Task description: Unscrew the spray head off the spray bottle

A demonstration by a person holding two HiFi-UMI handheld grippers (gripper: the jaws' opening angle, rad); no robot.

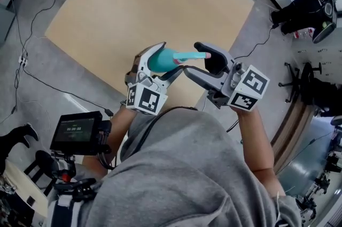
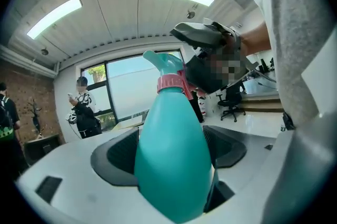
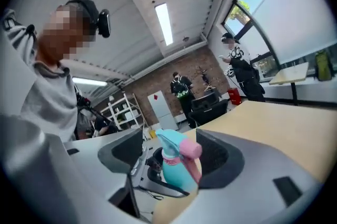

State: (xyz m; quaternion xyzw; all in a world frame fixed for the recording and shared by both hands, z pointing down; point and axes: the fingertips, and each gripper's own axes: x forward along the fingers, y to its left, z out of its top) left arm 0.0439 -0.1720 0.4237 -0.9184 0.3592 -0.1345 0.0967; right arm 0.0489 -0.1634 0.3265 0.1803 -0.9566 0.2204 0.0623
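In the head view, a teal spray bottle (image 1: 158,61) is held up above the near edge of the tan table (image 1: 149,1). My left gripper (image 1: 155,57) is shut on the bottle's body, which fills the gap between its dark pads (image 2: 113,157). The bottle (image 2: 171,159) carries a pink collar (image 2: 169,82) and a teal spray head (image 2: 164,64) on top. My right gripper (image 1: 206,64) stands open with the spray head (image 3: 176,152) and its pink nozzle (image 3: 190,149) between the jaws. Both pads (image 3: 126,150) stand clear of the spray head.
A small monitor on a rig (image 1: 77,132) hangs at the person's left. Cables (image 1: 32,17) run over the grey floor. Black office chairs (image 1: 310,1) stand at the right. Several people (image 3: 181,88) stand farther off in the room.
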